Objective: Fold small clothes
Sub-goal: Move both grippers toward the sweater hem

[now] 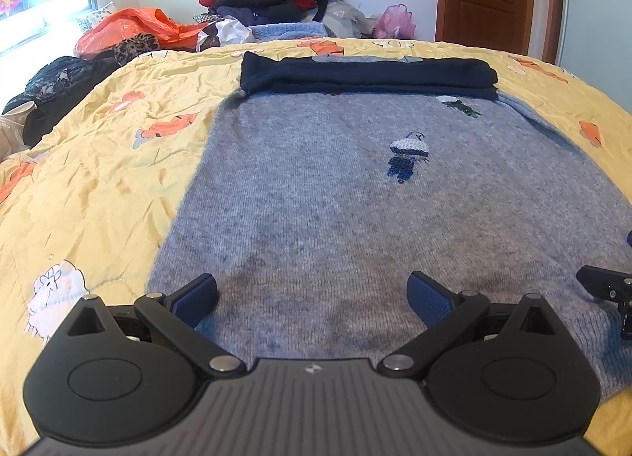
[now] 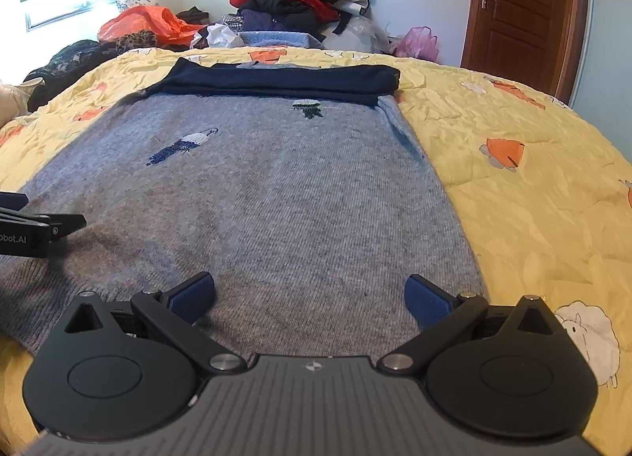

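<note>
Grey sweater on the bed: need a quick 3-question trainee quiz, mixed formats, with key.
1. True or false: the left gripper is shut on the grey sweater.
2. What lies across the sweater's far end? A) navy folded sleeves B) a red towel C) a pillow
3. Fill in: the sweater lies flat on a ___ quilt with a printed pattern.

Key: 1 false, both it and the right gripper are open, above the near hem. 2 A. 3 yellow.
</note>
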`<state>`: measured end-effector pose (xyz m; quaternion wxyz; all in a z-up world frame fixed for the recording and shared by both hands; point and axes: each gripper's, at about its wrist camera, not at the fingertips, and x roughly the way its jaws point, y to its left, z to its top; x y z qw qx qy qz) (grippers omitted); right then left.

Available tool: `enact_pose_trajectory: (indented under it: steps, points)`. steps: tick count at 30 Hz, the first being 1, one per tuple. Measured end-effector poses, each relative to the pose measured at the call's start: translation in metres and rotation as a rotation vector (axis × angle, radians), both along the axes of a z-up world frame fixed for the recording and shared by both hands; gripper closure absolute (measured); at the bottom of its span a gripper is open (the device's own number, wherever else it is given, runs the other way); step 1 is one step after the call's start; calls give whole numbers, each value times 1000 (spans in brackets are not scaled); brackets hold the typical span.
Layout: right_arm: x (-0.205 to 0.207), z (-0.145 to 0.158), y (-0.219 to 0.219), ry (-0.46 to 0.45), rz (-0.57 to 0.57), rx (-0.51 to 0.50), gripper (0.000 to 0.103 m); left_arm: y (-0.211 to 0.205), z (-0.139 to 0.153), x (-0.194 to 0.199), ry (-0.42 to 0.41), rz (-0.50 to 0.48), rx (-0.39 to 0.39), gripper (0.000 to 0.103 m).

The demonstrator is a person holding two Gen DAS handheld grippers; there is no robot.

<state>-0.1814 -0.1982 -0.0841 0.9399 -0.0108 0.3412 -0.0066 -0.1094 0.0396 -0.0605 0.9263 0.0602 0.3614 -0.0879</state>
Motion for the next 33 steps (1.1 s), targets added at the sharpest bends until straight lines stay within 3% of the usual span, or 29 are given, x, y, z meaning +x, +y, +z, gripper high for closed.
enact_pose_trajectory:
  steps: [17, 25, 29, 33]
  points:
    - [-37, 5, -11, 11, 55, 7, 0, 10, 5, -26, -4, -13, 14, 0]
    - [-66, 13, -52, 32, -3, 55, 0, 52, 15, -53, 14, 22, 22, 0]
    - [-71, 11, -77, 71, -47, 129, 2, 74, 13, -57, 87, 44, -53, 0]
    - [-75, 16, -94, 85, -26, 265, 2, 91, 11, -58, 185, 26, -258, 0]
